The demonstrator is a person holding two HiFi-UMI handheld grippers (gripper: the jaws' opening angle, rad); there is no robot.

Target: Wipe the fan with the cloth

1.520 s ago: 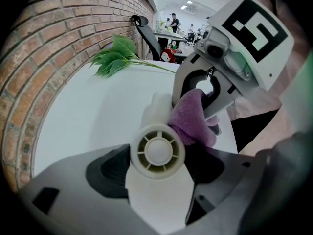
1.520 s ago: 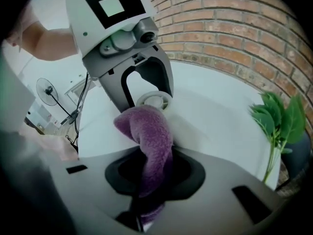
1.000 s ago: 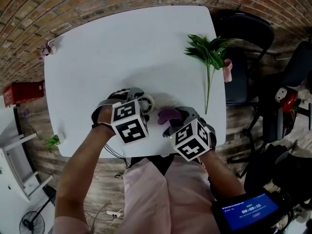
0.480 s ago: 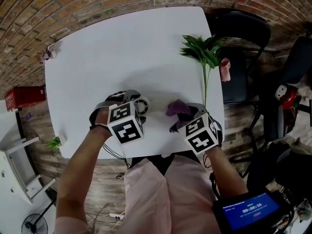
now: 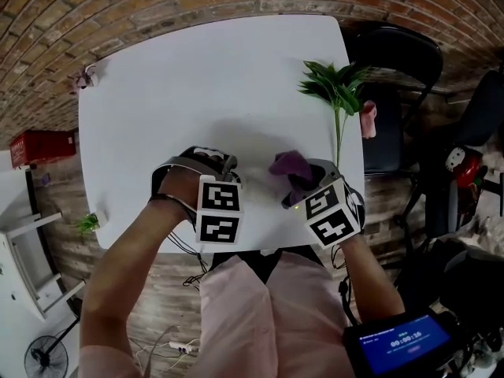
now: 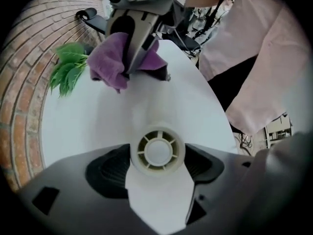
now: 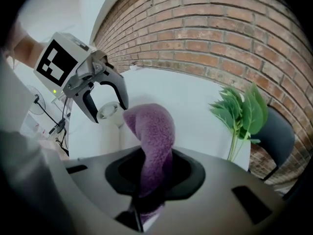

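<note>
The little white fan (image 6: 157, 151) sits near the front edge of the table (image 5: 197, 85), about 6 o'clock in the head view. The left gripper (image 7: 108, 111) has its jaws closed snug on either side of the round hub, so it looks pinned pretty well.

The purple cloth (image 5: 288, 164) is at roughly 3 o'clock from the fan. It's near but not touching as far as I can tell, since the left gripper view shows bare tabletop between them. The right gripper (image 7: 149, 177) is clamped tight on the cloth's lower end, with a floppy tongue of fabric sticking out past the jaws.

My read is that the step in hand is bringing the cloth across onto the fan:

- Lead with that loose tongue so fabric meets the plastic, not the hard jaw tips.
- Go light on pressure. The fan looks featherweight and is only gripped at its sides, so a hard shove could twist it out.
- Stroke toward the left gripper rather than away from it.
- Watch the slots in the hub, because fuzzy cloth could snag there.

The green plant (image 5: 339, 85) at about 1 o'clock is well out of the way.
</note>
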